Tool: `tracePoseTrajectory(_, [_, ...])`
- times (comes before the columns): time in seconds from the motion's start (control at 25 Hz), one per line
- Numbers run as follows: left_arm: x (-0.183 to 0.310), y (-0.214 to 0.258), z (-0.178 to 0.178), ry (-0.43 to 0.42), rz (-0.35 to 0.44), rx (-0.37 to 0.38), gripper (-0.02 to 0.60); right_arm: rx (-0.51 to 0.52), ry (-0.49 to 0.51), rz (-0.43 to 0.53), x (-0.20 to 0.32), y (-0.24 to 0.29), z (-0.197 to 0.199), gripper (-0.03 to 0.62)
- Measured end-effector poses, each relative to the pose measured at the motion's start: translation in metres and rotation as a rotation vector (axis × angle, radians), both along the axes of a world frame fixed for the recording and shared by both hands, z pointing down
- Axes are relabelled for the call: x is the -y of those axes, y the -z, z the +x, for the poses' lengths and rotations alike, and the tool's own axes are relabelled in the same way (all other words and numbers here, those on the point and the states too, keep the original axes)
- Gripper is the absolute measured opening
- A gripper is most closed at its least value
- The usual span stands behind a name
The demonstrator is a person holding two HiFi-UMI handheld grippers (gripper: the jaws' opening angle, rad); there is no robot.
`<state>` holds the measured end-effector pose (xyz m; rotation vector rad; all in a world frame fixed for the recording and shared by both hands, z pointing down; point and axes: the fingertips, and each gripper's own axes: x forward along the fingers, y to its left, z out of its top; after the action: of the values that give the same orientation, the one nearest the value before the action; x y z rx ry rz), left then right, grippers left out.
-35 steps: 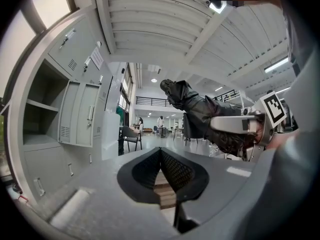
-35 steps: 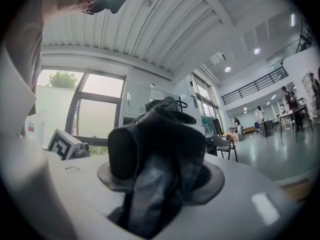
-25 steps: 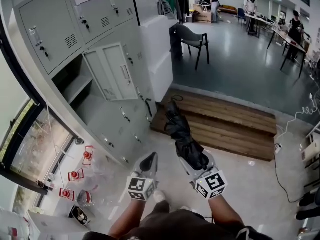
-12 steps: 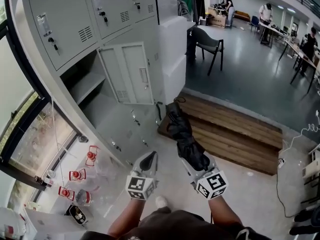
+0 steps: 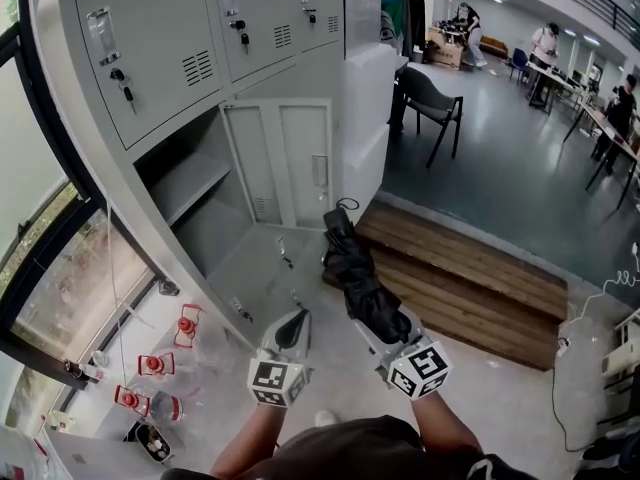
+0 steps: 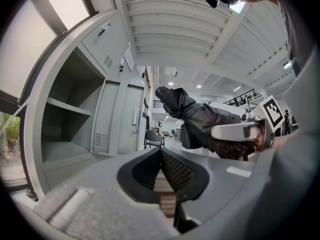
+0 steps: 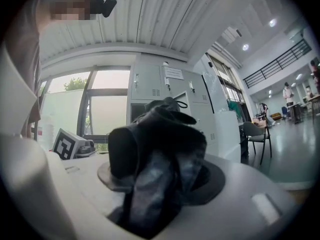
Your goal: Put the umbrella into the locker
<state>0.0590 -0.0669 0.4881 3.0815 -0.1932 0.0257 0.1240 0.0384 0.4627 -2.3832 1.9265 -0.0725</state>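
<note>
My right gripper [image 5: 383, 320] is shut on a folded black umbrella [image 5: 354, 271], which sticks out level in front of it, tip towards the lockers. In the right gripper view the umbrella [image 7: 159, 151] fills the space between the jaws. My left gripper [image 5: 297, 320] is beside it on the left, its jaws shut together with nothing in them [image 6: 160, 153]. The grey locker bank has one open compartment [image 5: 195, 203] with a shelf inside, its door [image 5: 292, 160] swung wide. From the left gripper view I see that compartment [image 6: 62, 129] at the left and the umbrella [image 6: 196, 118] at the right.
A low wooden platform [image 5: 470, 273] lies on the floor to the right. A black chair [image 5: 432, 96] stands beyond it. Several red and white items [image 5: 150, 363] sit on the floor by the window [image 5: 45, 258]. People work at tables [image 5: 600, 118] far behind.
Both grippers have moved closer to the lockers, and the open compartment now looks nearer and more central. The right gripper's hold on the umbrella is unchanged, and the left stays shut.
</note>
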Motion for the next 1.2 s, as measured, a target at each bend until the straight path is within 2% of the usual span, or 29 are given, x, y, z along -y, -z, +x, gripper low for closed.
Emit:
tracePoseTrajectory(0.32, [0.047,-0.001,0.002,0.057,-0.024,-0.013,0.005,-0.003,0.045,-0.018,0.041,-0.001,0.01,0.25])
tracePoseTrajectory(0.52, [0.065,-0.001,0.01,0.108,-0.023,-0.017,0.005,-0.015,0.106,-0.039,0.063,-0.008,0.018,0.25])
tracePoseTrajectory(0.64, [0.076,-0.003,0.015,0.135,-0.022,0.007,0.005,-0.009,0.156,-0.047,0.082,-0.013,0.021,0.25])
tracePoseTrajectory(1.08, [0.143,-0.011,0.014,0.355,-0.017,0.018,0.005,0.012,0.369,-0.071,0.162,-0.026,0.036,0.25])
tracePoseTrajectory(1.2, [0.155,-0.015,0.013,0.405,-0.027,0.042,0.005,0.029,0.428,-0.088,0.18,-0.031,0.04,0.25])
